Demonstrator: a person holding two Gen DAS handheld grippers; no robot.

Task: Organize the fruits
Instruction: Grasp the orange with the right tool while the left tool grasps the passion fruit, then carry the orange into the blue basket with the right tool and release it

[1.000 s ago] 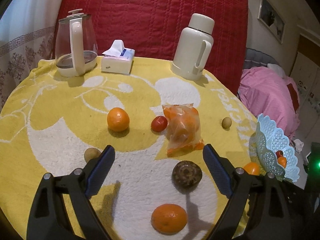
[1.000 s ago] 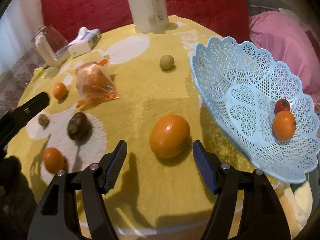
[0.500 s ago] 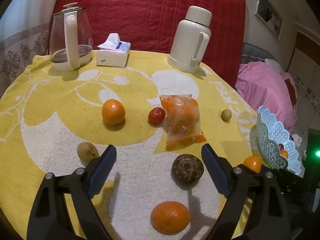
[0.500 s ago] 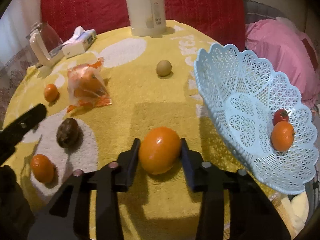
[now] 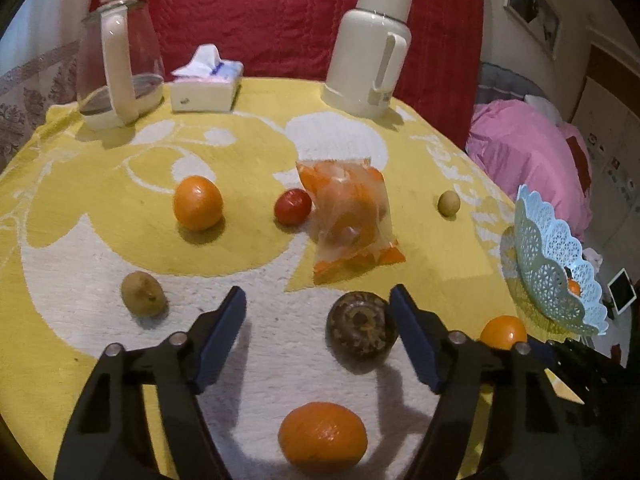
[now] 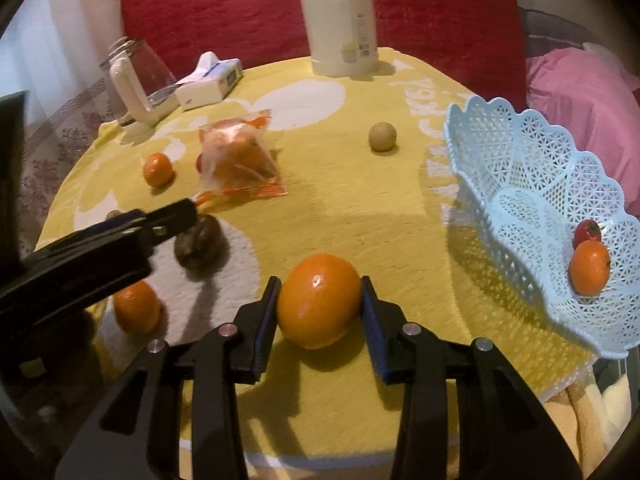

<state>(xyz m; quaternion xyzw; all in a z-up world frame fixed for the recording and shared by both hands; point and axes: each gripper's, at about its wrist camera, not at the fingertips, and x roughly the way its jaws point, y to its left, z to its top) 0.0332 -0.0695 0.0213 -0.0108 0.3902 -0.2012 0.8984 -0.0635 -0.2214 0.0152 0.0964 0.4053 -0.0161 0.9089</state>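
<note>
My right gripper (image 6: 319, 298) is shut on an orange (image 6: 319, 300), held just above the yellow cloth, left of the blue lace basket (image 6: 532, 184). The basket holds a small orange (image 6: 589, 267) and a red fruit (image 6: 587, 231). My left gripper (image 5: 318, 304) is open over the table, with a dark brown round fruit (image 5: 361, 325) by its right finger and an orange (image 5: 322, 437) below it. A further orange (image 5: 197, 202), a red tomato (image 5: 292, 206), a bag of orange fruit (image 5: 349, 216), a brown kiwi-like fruit (image 5: 143, 293) and a small green fruit (image 5: 448, 202) lie on the cloth.
A glass kettle (image 5: 117, 80), a tissue box (image 5: 207, 86) and a white thermos (image 5: 370, 46) stand at the far edge against a red quilt. The basket (image 5: 554, 268) sits at the table's right edge, beside a pink bed.
My right gripper closed on the orange and now holds it a little closer to the basket. My left gripper moved forward and lower toward the dark brown fruit.
</note>
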